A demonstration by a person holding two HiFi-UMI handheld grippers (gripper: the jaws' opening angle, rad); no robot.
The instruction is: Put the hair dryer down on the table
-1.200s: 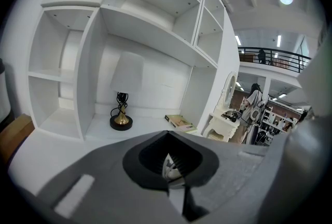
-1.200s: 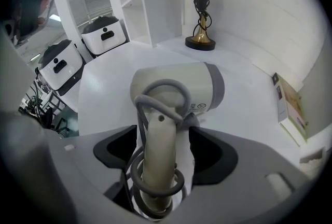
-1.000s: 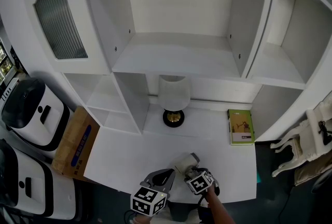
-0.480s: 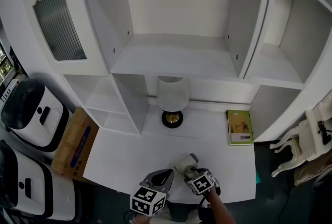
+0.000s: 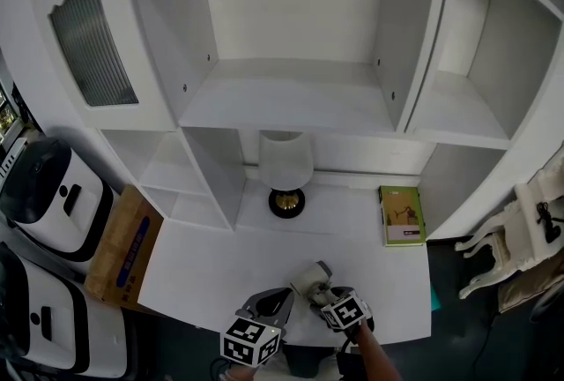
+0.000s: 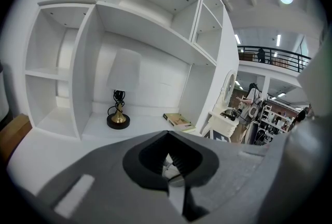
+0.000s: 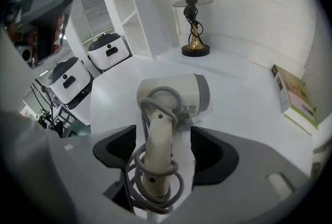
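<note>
Hair dryer [image 7: 179,94] barely shifted: cream, cord [image 7: 136,165] wound round handle [image 7: 158,143].

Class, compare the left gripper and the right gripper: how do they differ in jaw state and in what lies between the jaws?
The left gripper has its jaws shut; the right gripper has its jaws apart. Nothing lies between the left gripper's jaws; the handle of the hair dryer lies between the right gripper's, with a gap on either side. Both are at the near edge of the table.
</note>
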